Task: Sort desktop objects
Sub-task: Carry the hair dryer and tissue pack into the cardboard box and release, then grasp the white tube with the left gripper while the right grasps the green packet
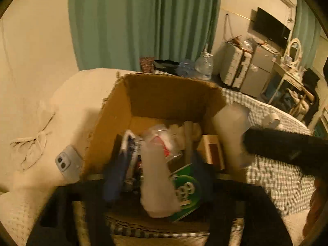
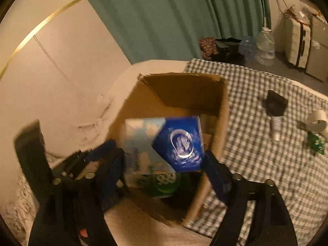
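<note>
The open brown cardboard box (image 1: 164,102) stands on a bed spread with a green-and-white checked cloth (image 2: 266,164), its flaps up, and both grippers hang over its mouth.

In the left wrist view the left gripper (image 1: 158,176) has its blue fingers (image 1: 114,176) spread at nine and three o'clock of a pale, translucent plastic bottle (image 1: 157,180). The picture is blurred, and I cannot tell whether the fingers press the bottle or merely flank it. Under the bottle lies a green packet with white rings printed on it (image 1: 188,190); further in are a small tan carton (image 1: 213,149) and crumpled clear wrappers (image 1: 162,137). A light blue phone (image 1: 67,164) leans against the outside of the box at nine o'clock, on a cream quilted blanket (image 1: 41,123). A black bar (image 1: 287,149) crosses in from three o'clock, in front of another whitish container (image 1: 231,127).

In the right wrist view the right gripper (image 2: 164,162) clenches a blue-and-white tissue box with a white oval emblem (image 2: 164,143), one finger on each side, holding it inside the box's opening above the green packet (image 2: 164,186).

Out on the checked cloth toward two and three o'clock lie a black pouch (image 2: 275,102), a small white tube (image 2: 275,127) just below it, a roll of white tape (image 2: 317,120) and a scrap of green foil (image 2: 316,143). Green curtains (image 2: 174,20) hang behind.
</note>
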